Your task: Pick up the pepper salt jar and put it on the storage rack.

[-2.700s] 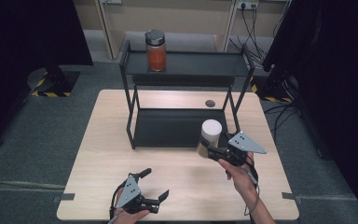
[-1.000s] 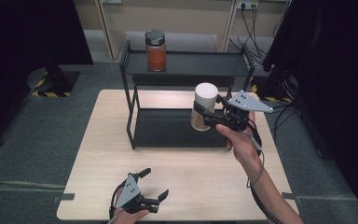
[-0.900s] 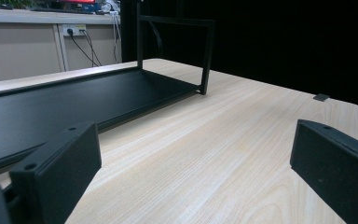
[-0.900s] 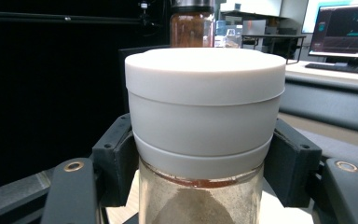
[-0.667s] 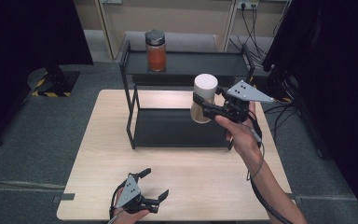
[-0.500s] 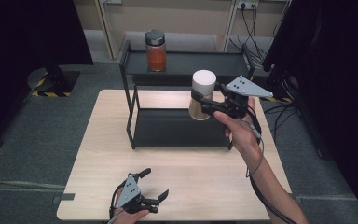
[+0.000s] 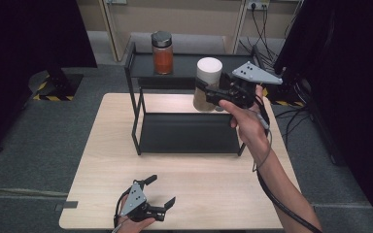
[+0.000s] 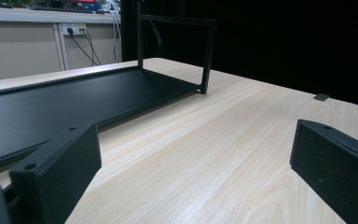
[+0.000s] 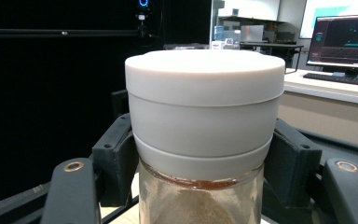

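A glass jar of brown powder with a white lid (image 7: pixel 207 83) (image 9: pixel 204 121) hangs in the air in front of the black two-level rack (image 7: pixel 175 132), about level with its top shelf. My right gripper (image 7: pixel 212 92) is shut on the jar just below the lid, one jaw on each side in the right gripper view. A second jar with orange-red contents and a dark lid (image 7: pixel 162 46) stands on the top shelf at its left. My left gripper (image 7: pixel 159 191) rests open near the table's front edge, nothing between its jaws (image 8: pixel 191 172).
The rack's lower shelf (image 8: pixel 51 102) lies bare on the wooden table (image 7: pixel 209 189). A small dark round thing sits on the table behind the held jar, mostly hidden. Cables and a wall socket lie beyond the table. Dark screens stand on both sides.
My right gripper has lifted the white-lidded jar from the table at the rack's right end up and back toward the top shelf. The left gripper has stayed where it was.
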The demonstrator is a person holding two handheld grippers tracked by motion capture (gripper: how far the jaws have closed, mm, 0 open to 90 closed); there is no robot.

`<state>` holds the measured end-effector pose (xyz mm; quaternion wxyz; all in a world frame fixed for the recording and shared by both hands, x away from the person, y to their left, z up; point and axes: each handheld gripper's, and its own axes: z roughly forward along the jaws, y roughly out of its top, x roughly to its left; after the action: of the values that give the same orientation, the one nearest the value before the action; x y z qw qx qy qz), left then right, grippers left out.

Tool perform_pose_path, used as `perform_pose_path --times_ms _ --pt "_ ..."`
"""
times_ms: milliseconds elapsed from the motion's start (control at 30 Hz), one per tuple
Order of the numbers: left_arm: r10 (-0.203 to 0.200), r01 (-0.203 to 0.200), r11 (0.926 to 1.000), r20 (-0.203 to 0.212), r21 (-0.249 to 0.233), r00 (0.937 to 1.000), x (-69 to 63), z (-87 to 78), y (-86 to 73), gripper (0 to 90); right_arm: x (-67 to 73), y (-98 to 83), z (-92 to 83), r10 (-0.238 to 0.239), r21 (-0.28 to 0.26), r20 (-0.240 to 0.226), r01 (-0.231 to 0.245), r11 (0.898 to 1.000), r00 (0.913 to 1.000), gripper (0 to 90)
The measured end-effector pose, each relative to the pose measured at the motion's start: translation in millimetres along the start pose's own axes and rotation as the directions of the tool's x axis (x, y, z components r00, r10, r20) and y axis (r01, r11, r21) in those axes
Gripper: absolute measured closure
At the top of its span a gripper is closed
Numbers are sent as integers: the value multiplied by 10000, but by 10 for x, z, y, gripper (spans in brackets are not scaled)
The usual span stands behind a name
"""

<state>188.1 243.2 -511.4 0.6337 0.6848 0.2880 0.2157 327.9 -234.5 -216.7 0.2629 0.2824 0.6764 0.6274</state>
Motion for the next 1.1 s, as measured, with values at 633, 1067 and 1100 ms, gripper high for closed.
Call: perform_pose_path --times_ms 633,1067,1100 --pt "-43 43 10000 28 30 10000 2 2 -2 12 -45 341 250 203 7 348 -204 9998 9992 347" --pt "-43 43 10000 48 13 10000 2 0 -3 12 -72 472 480 184 -66 884 -178 9998 9959 346" --pt "-44 44 10000 50 10 10000 4 0 -3 12 -76 473 500 216 -78 925 -210 9997 9955 346"
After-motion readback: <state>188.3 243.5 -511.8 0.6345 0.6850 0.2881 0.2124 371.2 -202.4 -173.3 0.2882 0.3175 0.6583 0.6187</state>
